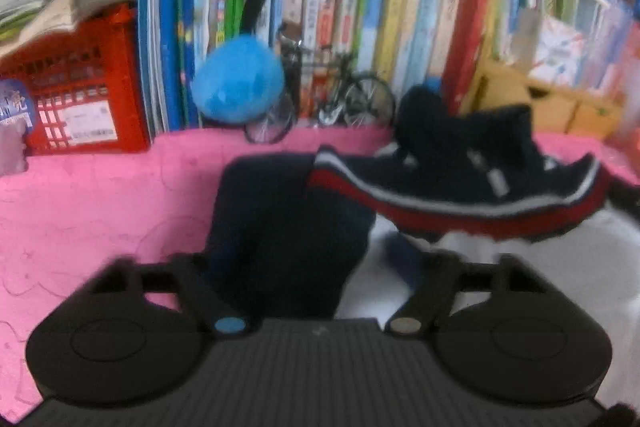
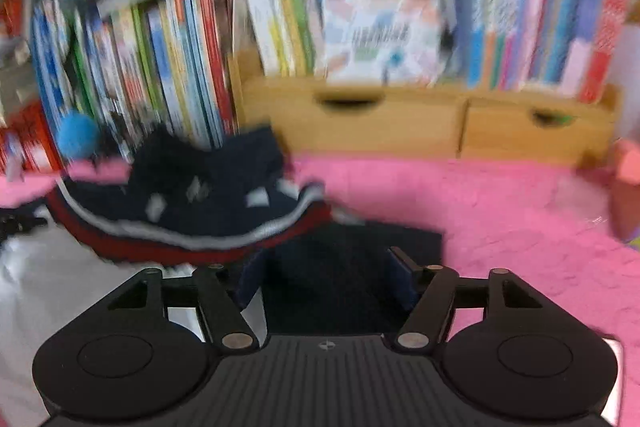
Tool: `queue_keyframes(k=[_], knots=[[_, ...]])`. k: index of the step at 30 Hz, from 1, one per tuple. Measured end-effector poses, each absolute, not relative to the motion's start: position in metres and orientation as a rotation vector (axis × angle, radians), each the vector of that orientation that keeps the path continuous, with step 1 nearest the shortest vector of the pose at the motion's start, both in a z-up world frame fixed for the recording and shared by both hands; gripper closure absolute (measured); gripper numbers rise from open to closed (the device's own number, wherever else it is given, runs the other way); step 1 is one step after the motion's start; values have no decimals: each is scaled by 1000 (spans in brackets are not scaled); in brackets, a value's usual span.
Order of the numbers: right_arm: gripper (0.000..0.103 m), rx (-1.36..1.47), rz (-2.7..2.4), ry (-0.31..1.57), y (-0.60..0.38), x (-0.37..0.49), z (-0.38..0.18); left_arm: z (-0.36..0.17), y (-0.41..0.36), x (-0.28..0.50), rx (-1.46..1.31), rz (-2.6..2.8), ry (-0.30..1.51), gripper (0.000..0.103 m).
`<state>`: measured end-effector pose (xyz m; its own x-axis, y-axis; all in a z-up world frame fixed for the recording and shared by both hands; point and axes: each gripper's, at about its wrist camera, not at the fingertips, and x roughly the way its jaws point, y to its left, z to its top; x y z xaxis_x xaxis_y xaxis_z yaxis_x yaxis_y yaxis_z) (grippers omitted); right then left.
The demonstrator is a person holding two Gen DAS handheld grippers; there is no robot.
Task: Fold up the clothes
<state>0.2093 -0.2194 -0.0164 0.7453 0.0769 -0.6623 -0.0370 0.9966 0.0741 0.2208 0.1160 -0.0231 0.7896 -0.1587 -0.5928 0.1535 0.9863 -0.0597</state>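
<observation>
Both grippers tilt down over the pink blanket (image 2: pixel 500 195). L gripper (image 1: pixel 316 267): navy cloth (image 1: pixel 288 227) between its fingers, but blur hides whether pads press it. R gripper (image 2: pixel 328 267): clamped on navy cloth (image 2: pixel 340 279), fabric bunched between the pads. Sweater (image 1: pixel 460 183) w/ red-white hem hangs just beyond both, its hem lifted off the blanket; books (image 1: pixel 360 7) behind.

Pink fuzzy surface (image 1: pixel 100 195) with a navy sweater (image 1: pixel 288 227), red crate (image 1: pixel 80 95) and wooden drawer box (image 2: pixel 400 123).
</observation>
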Motion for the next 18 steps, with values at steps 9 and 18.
queue_keyframes(k=[9,18], knots=[[80,-70,-133,545,-201,210,-4,4,84,244,96,-136,520,75],[40,-55,-153,516,-198,176,2,22,112,183,85,-29,455,43]])
